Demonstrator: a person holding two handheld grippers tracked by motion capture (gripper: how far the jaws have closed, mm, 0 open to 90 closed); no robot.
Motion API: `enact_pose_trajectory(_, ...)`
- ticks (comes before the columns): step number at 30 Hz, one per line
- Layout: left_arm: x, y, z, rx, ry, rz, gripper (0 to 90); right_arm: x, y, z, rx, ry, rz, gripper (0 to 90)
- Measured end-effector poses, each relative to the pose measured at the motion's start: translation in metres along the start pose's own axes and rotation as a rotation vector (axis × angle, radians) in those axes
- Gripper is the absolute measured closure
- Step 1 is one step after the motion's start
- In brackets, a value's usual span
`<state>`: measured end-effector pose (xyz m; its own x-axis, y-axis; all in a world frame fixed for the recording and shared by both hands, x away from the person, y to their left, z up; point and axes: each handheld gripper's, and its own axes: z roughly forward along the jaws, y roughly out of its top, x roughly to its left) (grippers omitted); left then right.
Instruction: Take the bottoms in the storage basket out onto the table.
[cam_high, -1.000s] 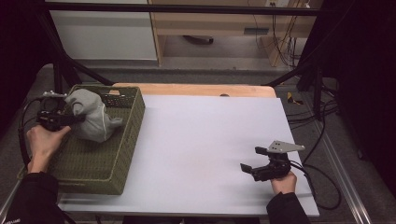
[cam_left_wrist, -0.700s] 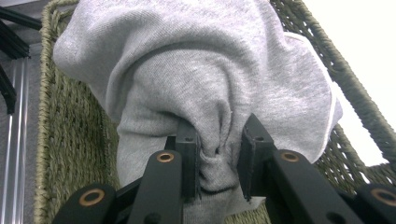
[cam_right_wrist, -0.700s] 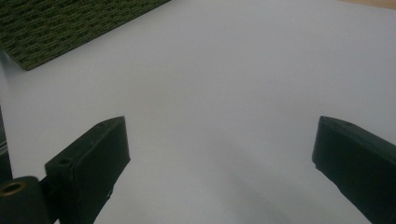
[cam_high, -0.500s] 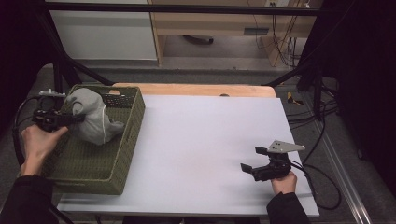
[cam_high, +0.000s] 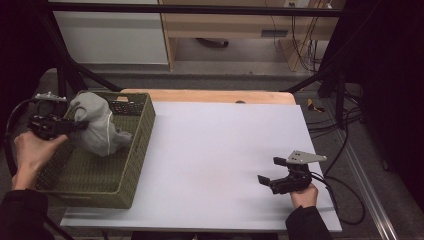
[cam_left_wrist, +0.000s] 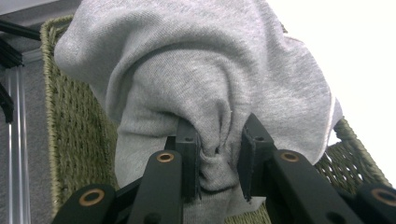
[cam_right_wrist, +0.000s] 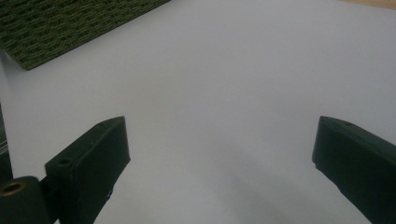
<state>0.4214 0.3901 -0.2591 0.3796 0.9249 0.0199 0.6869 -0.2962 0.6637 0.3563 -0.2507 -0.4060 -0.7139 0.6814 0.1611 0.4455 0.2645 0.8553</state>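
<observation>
A grey cloth garment (cam_high: 97, 125) hangs bunched over the green woven basket (cam_high: 127, 170) at the table's left. My left gripper (cam_high: 75, 125) is shut on a fold of the grey garment (cam_left_wrist: 205, 88), lifted above the basket floor; the fabric is pinched between the two black jaws of the left gripper (cam_left_wrist: 218, 156). My right gripper (cam_high: 267, 177) rests low over the white table near the front right, jaws wide apart with nothing between them. In the right gripper view the right gripper (cam_right_wrist: 219, 149) faces bare white tabletop, with the basket (cam_right_wrist: 60, 28) corner at the upper left.
The white table surface (cam_high: 220, 145) stretches between basket and right hand. A wooden strip (cam_high: 210, 96) edges the far side. Cables (cam_high: 345, 120) trail off the right edge, and black frame bars stand at the back and left.
The left gripper has lifted the grey garment higher and slightly leftward out of the basket. The right gripper has stayed in place.
</observation>
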Motion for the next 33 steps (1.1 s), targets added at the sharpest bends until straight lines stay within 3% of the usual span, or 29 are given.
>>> enact_pose_trajectory(12,-0.004,0.005,-0.012,0.024,-0.022,0.028,72.6,0.0,0.0,0.0,-0.001,0.001,0.001,4.6)
enact_pose_trajectory(33,-0.011,0.02,-0.04,0.013,-0.028,0.061,72.7,0.0,0.0,-0.001,-0.004,0.0,0.001,4.6)
